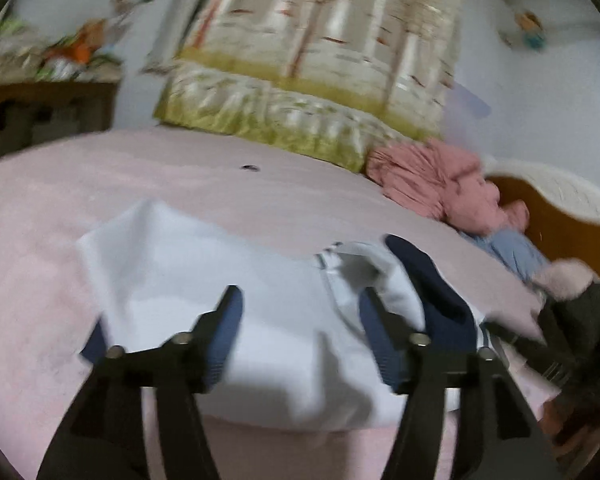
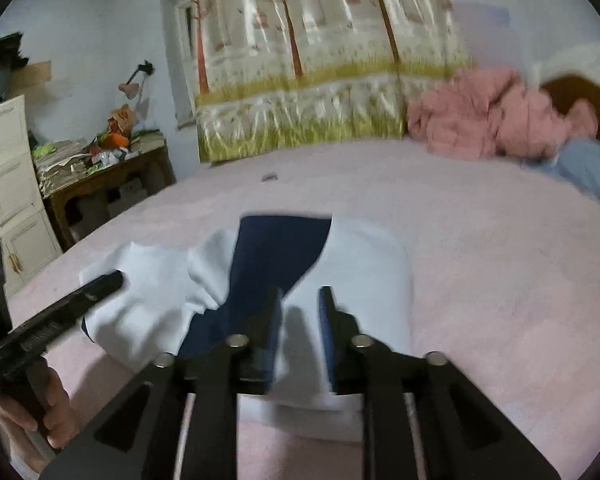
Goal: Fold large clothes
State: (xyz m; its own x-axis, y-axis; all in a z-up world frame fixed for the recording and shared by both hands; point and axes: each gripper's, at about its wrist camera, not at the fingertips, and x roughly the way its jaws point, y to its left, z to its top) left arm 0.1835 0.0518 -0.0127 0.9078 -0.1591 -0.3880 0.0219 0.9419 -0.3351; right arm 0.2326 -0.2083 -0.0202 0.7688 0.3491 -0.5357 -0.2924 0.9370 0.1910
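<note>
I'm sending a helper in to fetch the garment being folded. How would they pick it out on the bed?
Start from the big pink bed. Near its front edge lies a folded white garment with a navy blue panel. The other clothes, a crumpled pink heap and a light blue piece, sit far back by the wooden headboard.

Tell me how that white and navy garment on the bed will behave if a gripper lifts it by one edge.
The white and navy garment lies in soft folds and rumples, so it will probably droop and unfold rather than keep its shape. It looks like thin fabric, likely light for its spread. On the pink bed cover, which looks fuzzy, it may drag rather than slide.
</note>
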